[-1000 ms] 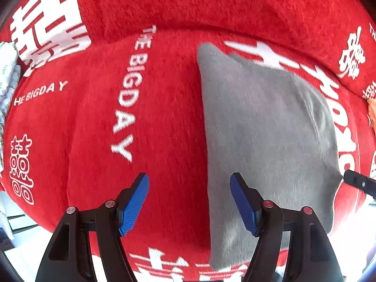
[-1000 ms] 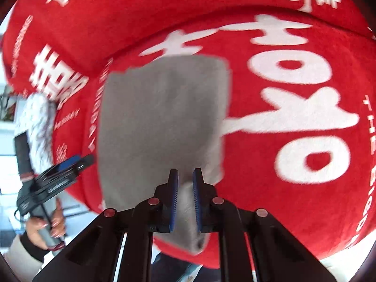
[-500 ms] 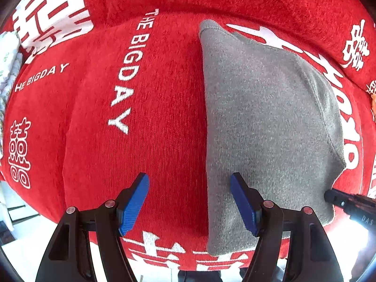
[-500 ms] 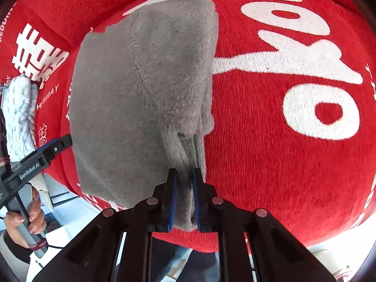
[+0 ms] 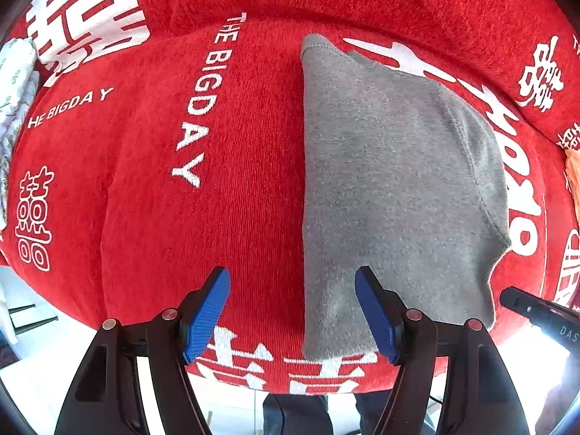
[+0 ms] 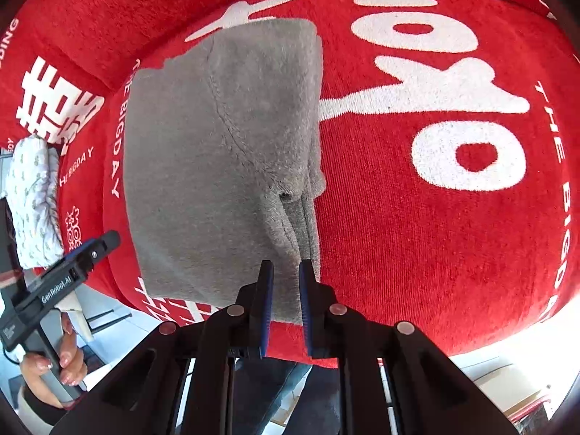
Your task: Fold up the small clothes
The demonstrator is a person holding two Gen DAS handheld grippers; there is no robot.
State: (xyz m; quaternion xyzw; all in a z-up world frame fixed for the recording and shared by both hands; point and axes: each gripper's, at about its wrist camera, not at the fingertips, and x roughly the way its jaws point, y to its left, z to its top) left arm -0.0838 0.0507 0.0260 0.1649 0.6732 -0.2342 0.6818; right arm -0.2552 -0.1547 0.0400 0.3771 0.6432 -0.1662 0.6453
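- My left gripper (image 5: 293,275) points straight down with its blue pads standing wide apart and nothing between them.
- Its left pad is over bare red cover (image 5: 145,181). Its right pad is over the near left part of the grey garment (image 5: 391,181), and I cannot tell whether it touches the fabric.
- My right gripper (image 6: 282,264) has its jaws narrow, with only a slim gap between the pads.
- Grey fabric shows in that gap, and a raised pucker in the garment (image 6: 217,163) runs toward the jaws. I cannot tell whether the pads actually press on the cloth.
- From the left wrist camera, the tip of the right gripper (image 5: 507,295) sits just beside the garment's near right corner.
- From the right wrist camera, the left gripper (image 6: 105,239) is at the garment's near left corner, and a hand (image 6: 54,366) grips its handle off the cover's near edge.
- The garment is folded into a rough rectangle and lies flat on the cover. It reaches from close to the near edge back toward the middle.
- Its left side is a straight fold line. Its right side is a doubled edge with a curved seam running along the top layer.
- The cover (image 6: 417,235) is red with large white characters and the words "THE BIGDAY".
- A white patterned cloth (image 6: 32,199) lies at the cover's left edge, well apart from the garment.
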